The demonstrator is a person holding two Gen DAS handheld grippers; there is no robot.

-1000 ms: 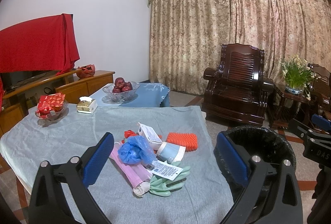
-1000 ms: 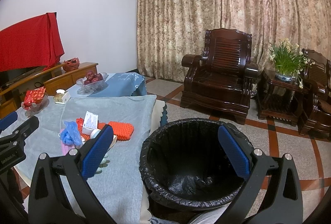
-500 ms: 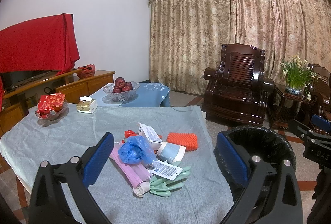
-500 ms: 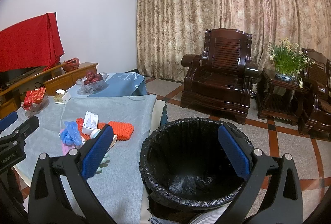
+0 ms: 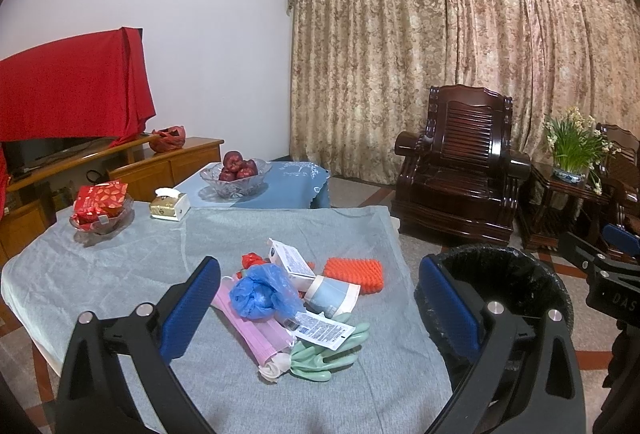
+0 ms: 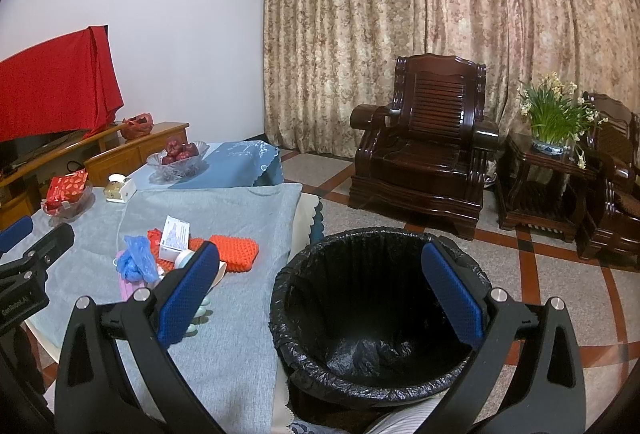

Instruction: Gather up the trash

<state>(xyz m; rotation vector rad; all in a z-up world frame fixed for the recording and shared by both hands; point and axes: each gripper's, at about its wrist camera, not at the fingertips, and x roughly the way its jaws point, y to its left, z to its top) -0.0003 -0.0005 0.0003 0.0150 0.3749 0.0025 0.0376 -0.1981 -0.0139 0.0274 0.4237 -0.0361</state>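
Observation:
A pile of trash lies on the grey tablecloth (image 5: 120, 266): a blue plastic bag (image 5: 260, 290), a pink mask (image 5: 248, 326), green rubber gloves (image 5: 324, 354), a white box (image 5: 292, 262), a printed leaflet (image 5: 324, 330), a paper cup (image 5: 330, 294) and an orange sponge (image 5: 354, 272). My left gripper (image 5: 316, 310) is open, above and short of the pile. My right gripper (image 6: 318, 298) is open and empty over the black-lined trash bin (image 6: 376, 314), which stands at the table's right edge. The pile also shows in the right wrist view (image 6: 140, 262).
A glass dish with red packets (image 5: 100, 205), a tissue box (image 5: 170, 205) and a fruit bowl (image 5: 234, 173) sit at the table's far side. A dark wooden armchair (image 5: 460, 169) and a side table with flowers (image 5: 572, 153) stand beyond the bin.

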